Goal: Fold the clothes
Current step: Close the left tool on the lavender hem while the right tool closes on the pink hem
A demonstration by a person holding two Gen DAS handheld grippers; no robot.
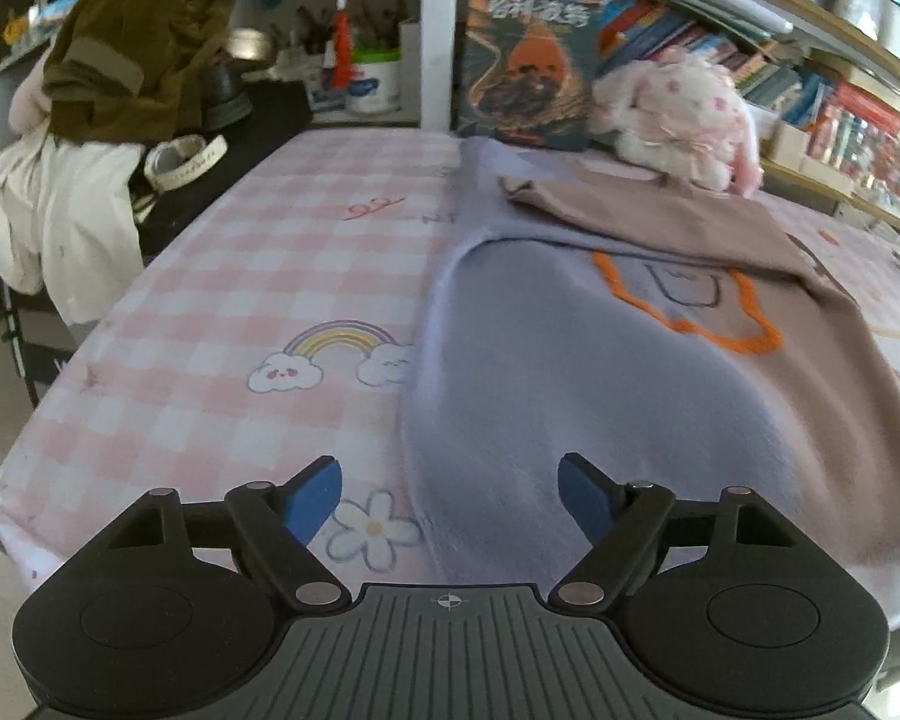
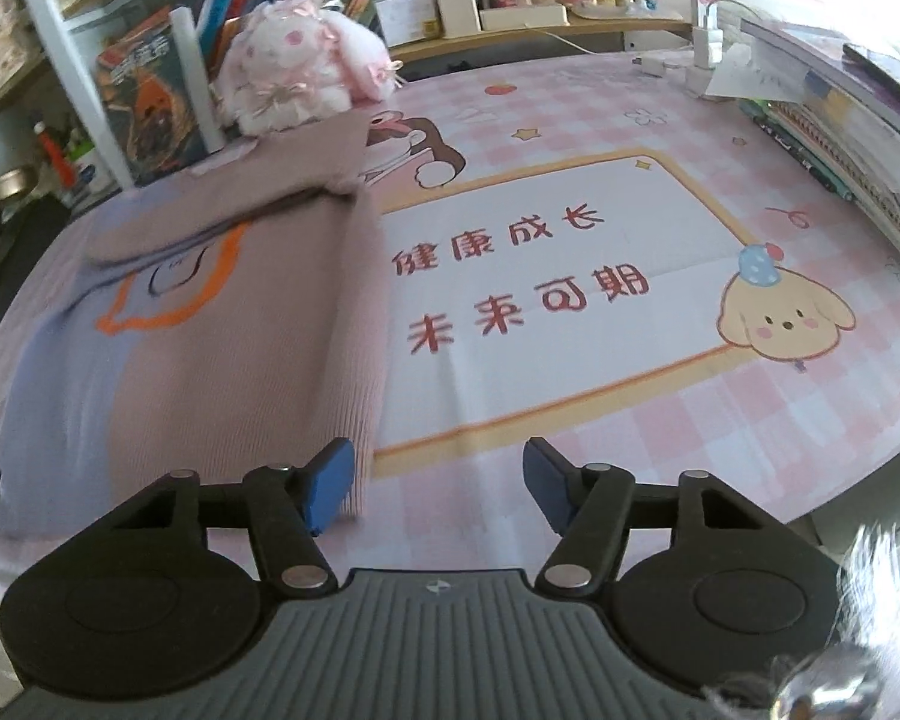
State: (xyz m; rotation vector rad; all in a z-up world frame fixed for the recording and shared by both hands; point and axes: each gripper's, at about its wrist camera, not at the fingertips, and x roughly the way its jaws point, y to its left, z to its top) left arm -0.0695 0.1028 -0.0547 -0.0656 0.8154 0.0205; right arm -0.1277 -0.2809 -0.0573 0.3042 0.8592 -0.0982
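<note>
The sweater point(image 1: 546, 372), lilac and mauve with both sleeves laid across its chest, lies mid-frame on the checked desk point(image 1: 222, 276); the left tool point(image 1: 450, 495) and right tool point(image 2: 438, 480) hang released, empty, over its near hem. I would pinch both hem corners squarely and carry them toward the collar. The plush toy point(image 2: 297, 69) and books point(image 1: 525, 60) at the upper frame crowd the far edge.
</note>
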